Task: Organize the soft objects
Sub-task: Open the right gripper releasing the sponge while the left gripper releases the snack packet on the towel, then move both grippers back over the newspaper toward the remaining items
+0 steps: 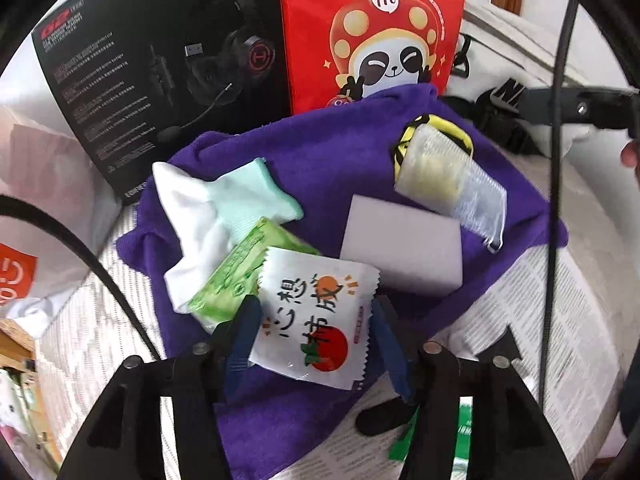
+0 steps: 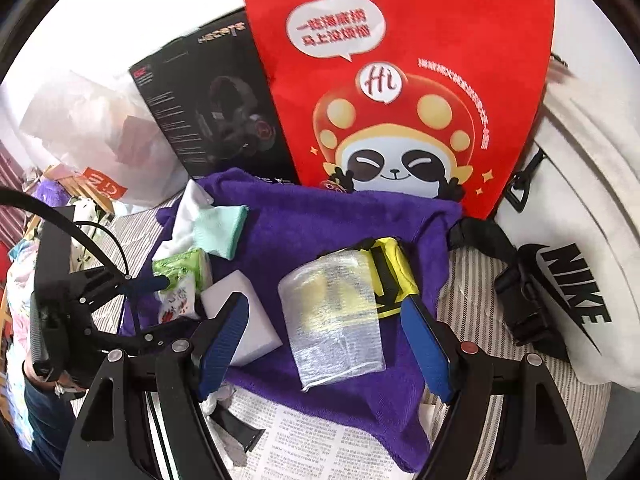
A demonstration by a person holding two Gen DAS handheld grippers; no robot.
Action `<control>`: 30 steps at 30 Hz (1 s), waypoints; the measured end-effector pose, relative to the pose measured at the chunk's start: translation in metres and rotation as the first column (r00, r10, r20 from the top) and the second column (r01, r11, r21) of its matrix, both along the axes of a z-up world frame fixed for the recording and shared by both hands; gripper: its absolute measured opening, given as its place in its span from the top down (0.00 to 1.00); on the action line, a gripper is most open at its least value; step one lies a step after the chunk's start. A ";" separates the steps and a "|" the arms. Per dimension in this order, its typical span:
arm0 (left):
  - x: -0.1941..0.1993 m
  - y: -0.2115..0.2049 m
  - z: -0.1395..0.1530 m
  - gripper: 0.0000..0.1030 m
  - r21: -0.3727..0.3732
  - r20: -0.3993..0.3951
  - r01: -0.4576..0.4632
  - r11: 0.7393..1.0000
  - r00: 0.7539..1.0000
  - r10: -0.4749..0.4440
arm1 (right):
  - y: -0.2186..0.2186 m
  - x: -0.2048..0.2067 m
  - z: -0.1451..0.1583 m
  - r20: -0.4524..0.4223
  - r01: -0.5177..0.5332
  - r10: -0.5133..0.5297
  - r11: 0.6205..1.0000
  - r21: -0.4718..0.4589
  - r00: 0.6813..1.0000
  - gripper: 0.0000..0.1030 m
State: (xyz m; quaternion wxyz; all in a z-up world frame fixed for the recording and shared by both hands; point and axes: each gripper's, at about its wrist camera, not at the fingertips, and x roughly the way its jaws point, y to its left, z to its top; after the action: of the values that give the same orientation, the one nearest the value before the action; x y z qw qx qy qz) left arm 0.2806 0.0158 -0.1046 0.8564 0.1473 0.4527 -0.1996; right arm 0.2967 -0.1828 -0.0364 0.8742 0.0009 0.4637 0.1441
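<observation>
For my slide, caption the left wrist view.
Open left gripper straddles a white snack packet on a purple towel.

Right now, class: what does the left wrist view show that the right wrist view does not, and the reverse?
Only the left wrist view: the white packet's full printed face between the left gripper's open jaws. Only the right wrist view: the right gripper's jaws, open around the clear plastic bundle. Both: purple towel, white sponge block, sock, green packet, red panda bag.
</observation>
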 end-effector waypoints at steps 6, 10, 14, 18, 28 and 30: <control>-0.011 0.005 0.010 0.33 0.070 0.040 -0.012 0.998 0.999 0.009 | 0.009 -0.022 0.013 0.042 -0.030 0.031 0.999 -0.017 0.999 0.23; -0.016 0.014 0.016 0.33 0.084 0.049 -0.057 0.995 0.997 0.053 | 0.010 -0.039 0.006 0.033 -0.036 0.037 0.999 -0.011 0.999 0.23; -0.027 0.022 0.020 0.33 0.059 0.049 -0.065 0.996 0.997 0.062 | 0.005 -0.058 -0.007 0.002 -0.023 0.023 1.000 -0.003 1.000 0.23; -0.038 0.026 0.018 0.33 0.028 0.042 -0.072 0.997 0.997 0.070 | 0.002 -0.082 -0.021 -0.021 -0.007 0.007 1.000 0.001 1.000 0.23; -0.015 0.032 0.000 0.32 0.016 0.016 -0.159 0.987 0.987 0.159 | -0.002 -0.139 -0.045 -0.062 0.028 -0.026 0.999 0.035 0.998 0.23; -0.010 0.028 -0.002 0.32 0.035 0.022 -0.165 0.986 0.986 0.164 | -0.004 -0.148 -0.048 -0.070 0.030 -0.027 0.999 0.038 0.997 0.23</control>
State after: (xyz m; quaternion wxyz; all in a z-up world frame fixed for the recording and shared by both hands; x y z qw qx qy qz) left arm 0.2702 0.0441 -0.1065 0.8714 0.1269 0.4587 -0.1187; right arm 0.1489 -0.1865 -0.0845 0.8595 0.0298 0.4906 0.1405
